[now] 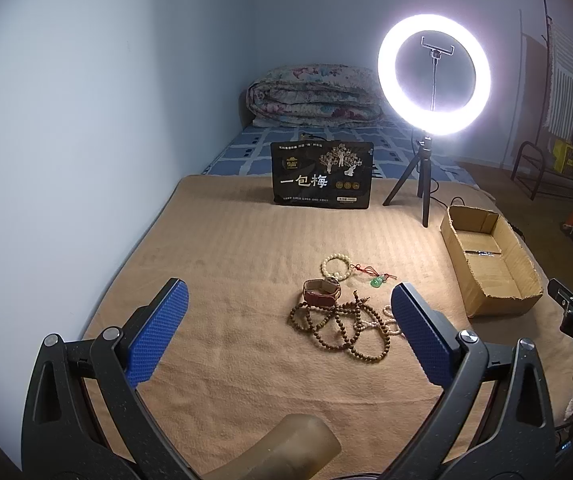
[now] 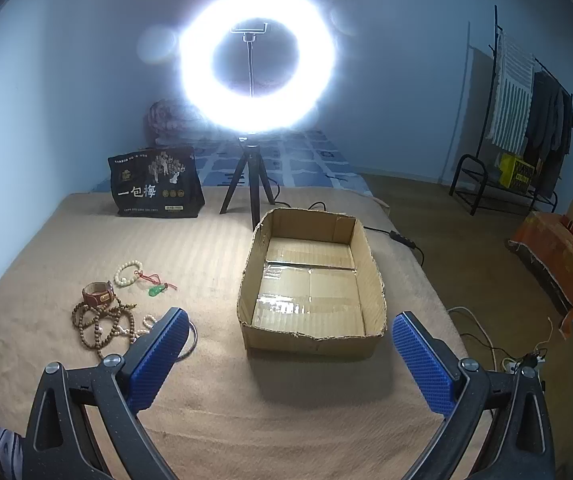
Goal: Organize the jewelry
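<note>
Jewelry lay in a loose heap on the tan blanket [image 1: 214, 288], ahead of my left gripper [image 1: 288, 306] and nearer its right finger than its left. Both blue pads [image 1: 154, 332] stood wide apart with nothing between them. Closest to that right finger sat the brown bead necklace [image 1: 342, 328], coiled over itself, with a paler strand of beads [image 1: 388, 316] partly hidden behind the pad. Just beyond the coil I saw the brown leather watch [image 1: 321, 292] touching it, then the cream bead bracelet [image 1: 336, 267] and, just beside that, a green pendant on a red cord [image 1: 376, 280].

My right gripper [image 2: 290, 340] hung with its fingers spread too, gripping nothing. Straight ahead between them sat the cardboard box [image 2: 374, 268], open on top, showing only its taped bottom. Off past the left finger I made out the same heap: necklace [image 2: 98, 324], watch [image 2: 97, 293], bracelet [image 2: 126, 274] and pendant [image 2: 156, 289]. A thin metal ring [image 2: 193, 338] peeked out from behind that left pad; I could not see the rest of it.

Farther out stood a black snack bag [image 1: 321, 174] upright, a lit ring lamp [image 1: 433, 76] on a small tripod, and a folded quilt [image 1: 310, 96] against the wall.
</note>
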`<action>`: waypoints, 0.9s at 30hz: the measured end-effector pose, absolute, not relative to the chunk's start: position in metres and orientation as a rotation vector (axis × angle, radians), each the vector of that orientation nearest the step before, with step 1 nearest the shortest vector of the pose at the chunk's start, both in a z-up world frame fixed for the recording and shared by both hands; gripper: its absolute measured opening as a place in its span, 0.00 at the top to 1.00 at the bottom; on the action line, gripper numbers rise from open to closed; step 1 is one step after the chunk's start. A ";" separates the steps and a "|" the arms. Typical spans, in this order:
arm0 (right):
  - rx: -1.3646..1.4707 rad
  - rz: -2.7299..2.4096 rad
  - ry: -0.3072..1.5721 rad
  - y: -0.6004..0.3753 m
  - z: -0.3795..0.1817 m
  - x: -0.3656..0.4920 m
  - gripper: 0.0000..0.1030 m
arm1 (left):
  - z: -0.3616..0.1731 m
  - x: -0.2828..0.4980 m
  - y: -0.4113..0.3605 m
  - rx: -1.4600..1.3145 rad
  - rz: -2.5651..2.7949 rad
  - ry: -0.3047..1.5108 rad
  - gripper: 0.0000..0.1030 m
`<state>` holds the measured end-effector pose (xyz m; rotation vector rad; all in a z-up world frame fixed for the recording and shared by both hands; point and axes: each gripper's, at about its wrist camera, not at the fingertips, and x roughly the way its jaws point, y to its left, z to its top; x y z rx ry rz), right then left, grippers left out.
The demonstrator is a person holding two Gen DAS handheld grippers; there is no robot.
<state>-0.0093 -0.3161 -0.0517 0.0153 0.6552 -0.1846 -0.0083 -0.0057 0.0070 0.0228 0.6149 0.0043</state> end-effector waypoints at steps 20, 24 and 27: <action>0.003 -0.079 0.705 -0.297 -0.065 0.008 0.01 | -0.031 0.034 0.024 -0.020 -0.016 0.712 0.00; 0.008 -0.013 0.733 -0.286 -0.071 0.015 0.02 | -0.043 0.045 0.031 -0.047 -0.041 0.748 0.00; 0.011 0.017 0.761 -0.279 -0.078 0.022 0.02 | -0.052 0.053 0.034 -0.048 -0.054 0.766 0.00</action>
